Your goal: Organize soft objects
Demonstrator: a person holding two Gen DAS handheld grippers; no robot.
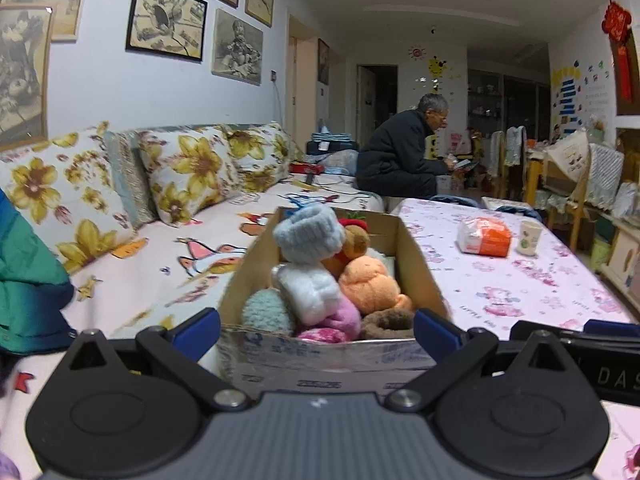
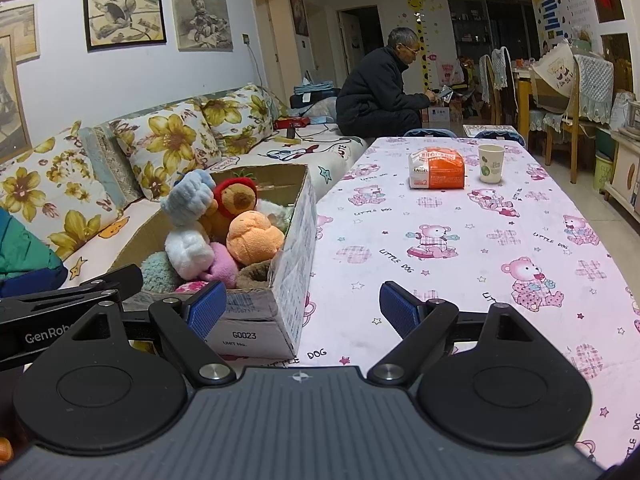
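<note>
Left tongs: my left tongs (image 1: 316, 330) stand spread wide and hold nothing; the blue pads sit either side of the near end of the cardboard box (image 1: 320, 354), and I cannot tell whether they touch it.
Right tongs: my right tongs (image 2: 303, 307) are also wide apart and empty, low over the tabletop (image 2: 460, 240), with the left pad just in front of the box's near corner.
Box: it sits open-topped on the tabletop's left edge, next to the sofa (image 2: 120, 184), with a printed label on the near end.
Soft things: all the ones I see are piled inside the box. A pale blue knitted roll (image 1: 308, 236) lies on top toward the far end, a white fluffy roll (image 1: 308, 294) below it, and an orange plush (image 1: 370, 286) to their right.
More in the box: a brown plush with a red cap (image 2: 236, 200) sits behind the orange one; a teal fuzzy ball (image 1: 266, 312), a pink piece (image 1: 344, 318) and a brown fuzzy ring (image 1: 390, 320) crowd the near end.
Tabletop: covered in a pink cloth printed with bears; far off stand an orange-and-white packet (image 2: 438, 170) and a paper cup (image 2: 491, 162), well apart from the box.
Room: a person in dark clothes (image 2: 376, 88) sits at the far end of the sofa, bent forward.
</note>
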